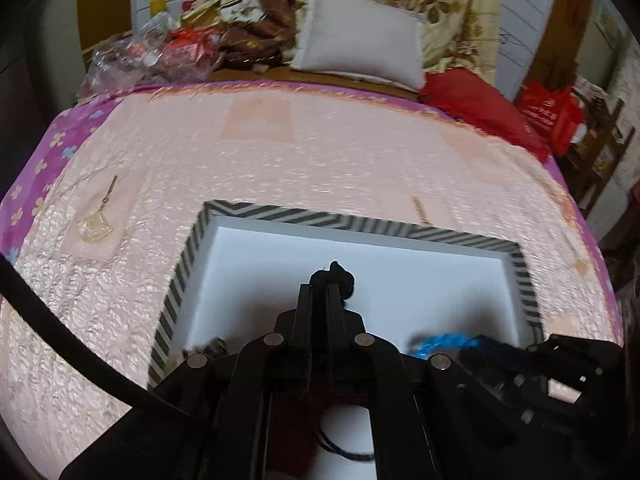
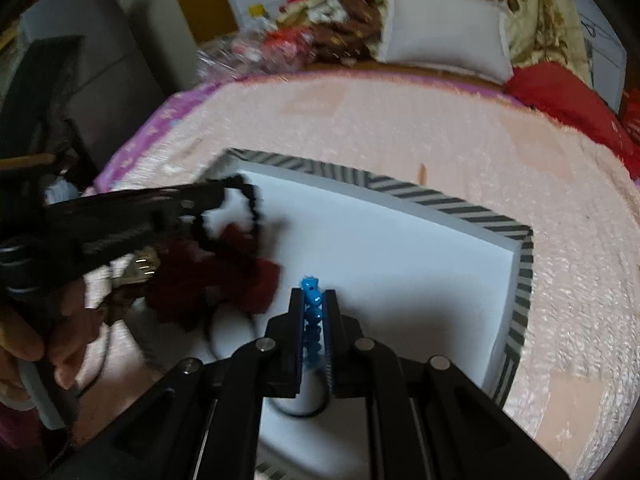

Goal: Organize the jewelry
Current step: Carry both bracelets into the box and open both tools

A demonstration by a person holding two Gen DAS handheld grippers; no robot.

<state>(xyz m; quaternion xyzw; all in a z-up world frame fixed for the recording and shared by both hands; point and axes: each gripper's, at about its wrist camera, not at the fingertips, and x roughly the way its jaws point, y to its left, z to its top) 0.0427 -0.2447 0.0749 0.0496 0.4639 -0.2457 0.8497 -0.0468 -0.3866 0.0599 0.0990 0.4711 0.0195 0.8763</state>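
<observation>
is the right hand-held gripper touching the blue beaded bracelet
Touching. The right wrist view shows the blue beaded bracelet pinched between the fingers of the right hand-held gripper, with beads pressed against both inner faces above the white box.

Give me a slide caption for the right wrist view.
Right gripper clamps a blue beaded bracelet above the striped-rim white box.

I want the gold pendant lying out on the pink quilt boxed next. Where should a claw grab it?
Grip the gold pendant's thin stem above the fan-shaped body, descending from above: it lies flat on the pink quilt, so a side approach finds nothing to pinch.
</observation>
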